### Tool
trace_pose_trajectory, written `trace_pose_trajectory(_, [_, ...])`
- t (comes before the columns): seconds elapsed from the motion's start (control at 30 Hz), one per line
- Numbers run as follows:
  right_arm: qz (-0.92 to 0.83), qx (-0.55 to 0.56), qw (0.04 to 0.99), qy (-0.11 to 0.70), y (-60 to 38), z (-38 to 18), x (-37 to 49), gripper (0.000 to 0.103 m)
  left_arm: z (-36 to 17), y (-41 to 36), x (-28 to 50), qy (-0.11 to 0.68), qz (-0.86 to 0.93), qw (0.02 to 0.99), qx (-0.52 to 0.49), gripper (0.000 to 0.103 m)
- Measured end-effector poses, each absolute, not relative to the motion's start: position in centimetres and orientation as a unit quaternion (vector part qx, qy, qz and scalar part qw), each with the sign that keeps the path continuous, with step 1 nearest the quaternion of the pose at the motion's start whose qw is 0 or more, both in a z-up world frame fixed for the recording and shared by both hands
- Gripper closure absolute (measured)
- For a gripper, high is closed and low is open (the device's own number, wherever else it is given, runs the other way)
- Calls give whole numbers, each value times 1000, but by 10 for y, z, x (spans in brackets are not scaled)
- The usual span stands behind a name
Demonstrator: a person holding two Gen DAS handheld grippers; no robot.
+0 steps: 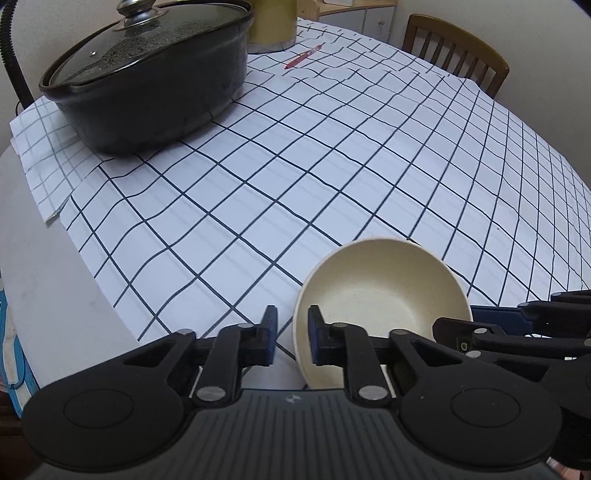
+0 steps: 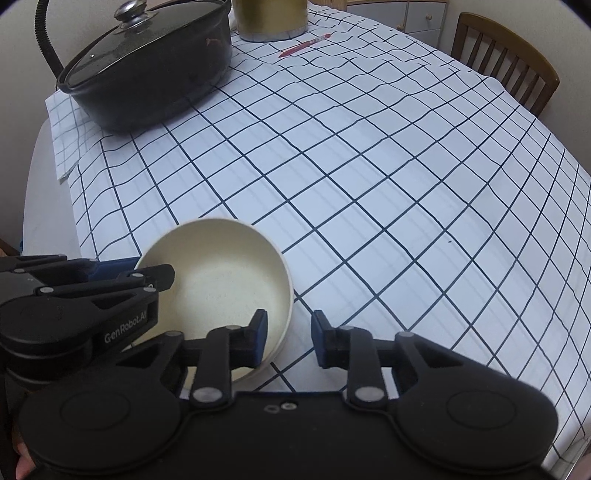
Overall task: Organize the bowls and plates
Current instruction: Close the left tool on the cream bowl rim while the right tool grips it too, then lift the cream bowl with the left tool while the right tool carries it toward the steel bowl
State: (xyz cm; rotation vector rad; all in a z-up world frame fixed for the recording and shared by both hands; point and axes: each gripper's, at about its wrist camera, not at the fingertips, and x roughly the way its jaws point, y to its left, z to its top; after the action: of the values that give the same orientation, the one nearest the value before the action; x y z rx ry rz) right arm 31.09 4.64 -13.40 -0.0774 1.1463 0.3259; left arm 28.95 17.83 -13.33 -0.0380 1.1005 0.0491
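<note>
Table [image 1: 55,295]: one, pale, with a rounded edge exposed at the left. It is covered by one white tablecloth [image 1: 332,166] with a dark grid. The cloth's left border stops short of the table edge, so a bare strip is left there. The whole middle of the cloth is unoccupied and gives wide room between the far items and the near edge.

Pot [image 1: 147,92]: one, black, with a glass lid. It is set at the far left corner of the cloth, close to that edge.

Chair [image 1: 461,51]: one, wooden, drawn up at the far right side.

Container [image 1: 271,26]: one, yellowish and cylindrical. It stands just behind the pot.

Bowl [image 1: 384,291]: one, cream and empty. It is placed close to the near edge of the cloth, well apart from the pot.

Left gripper [image 1: 293,321]: the bowl's left rim is straddled, with one pad inside. A sliver of cloth is seen between the outer pad and the wall, so the jaws are recorded as narrowly apart and not clamped.

Right gripper [image 2: 287,325]: the opposite rim is straddled likewise. A wider gap is noted outside the wall, so the jaws are apart.

Pen [image 1: 303,56]: one, red. It lies near the container.
</note>
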Motion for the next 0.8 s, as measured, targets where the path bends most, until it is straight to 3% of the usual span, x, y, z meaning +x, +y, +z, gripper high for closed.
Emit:
trace_pose_trajectory(0.17, [152,-33,824,545,47,-135,310,93,-134,174,288,527,21,849,-10,95])
trace_pose_trajectory(0.8, [138,-39,824,548,24,-119,291,99,-116,142,264,539,-2,842,2,99])
